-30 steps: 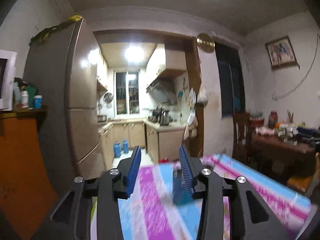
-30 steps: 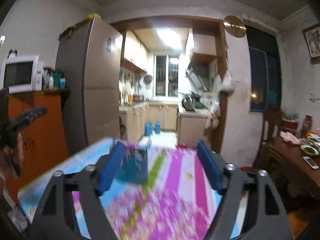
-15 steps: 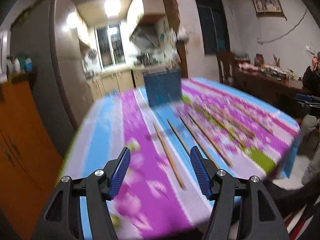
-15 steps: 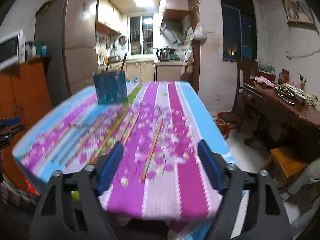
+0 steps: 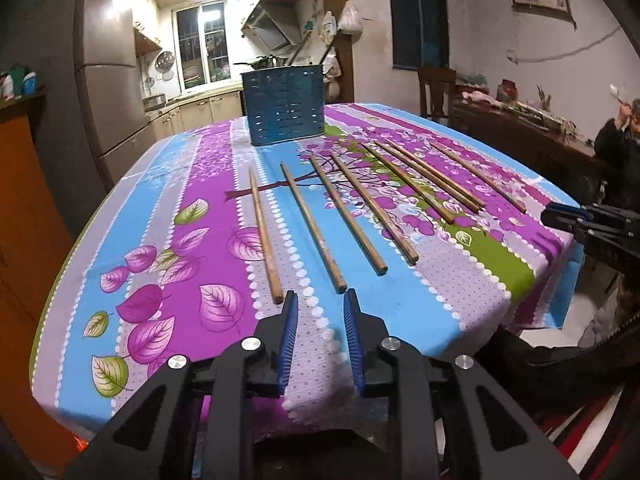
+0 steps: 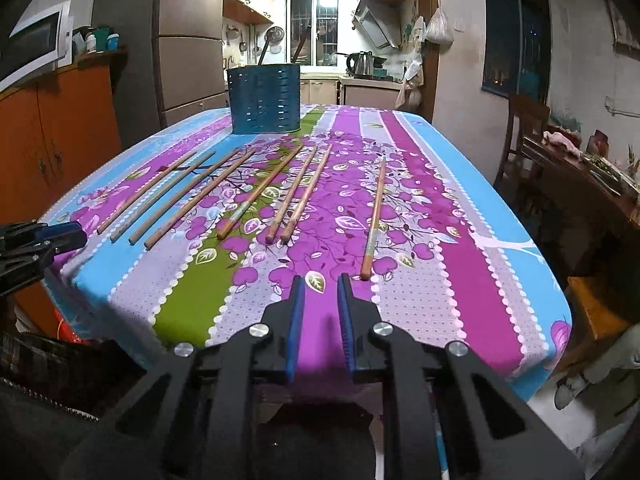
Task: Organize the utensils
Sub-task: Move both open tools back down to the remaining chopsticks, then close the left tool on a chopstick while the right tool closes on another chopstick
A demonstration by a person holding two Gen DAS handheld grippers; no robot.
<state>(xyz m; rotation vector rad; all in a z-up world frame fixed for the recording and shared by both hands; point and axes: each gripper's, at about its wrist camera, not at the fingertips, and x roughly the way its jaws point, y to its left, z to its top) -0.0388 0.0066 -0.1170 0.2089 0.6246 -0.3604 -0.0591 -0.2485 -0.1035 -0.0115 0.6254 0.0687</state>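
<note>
Several wooden chopsticks point(image 5: 352, 216) lie side by side on a flowered tablecloth point(image 5: 168, 240), pointing toward a blue perforated utensil holder point(image 5: 285, 109) at the far end; the chopsticks point(image 6: 240, 200) and the holder point(image 6: 265, 99) also show in the right wrist view. My left gripper point(image 5: 320, 300) is open and empty, hovering near the front edge just short of the two leftmost chopsticks point(image 5: 264, 232). My right gripper point(image 6: 320, 284) is open and empty, just left of the near end of the lone rightmost chopstick point(image 6: 374, 220).
An orange cabinet point(image 6: 56, 136) and a fridge point(image 6: 188, 48) stand to the left. A wooden chair point(image 6: 524, 136) and a cluttered side table point(image 6: 592, 176) stand to the right. A person point(image 5: 620, 148) sits at far right. The kitchen lies behind the table.
Both grippers tilted down from the room toward the table and came to rest at its front edge. Their jaws have narrowed. The picture went from blurred to sharp.
</note>
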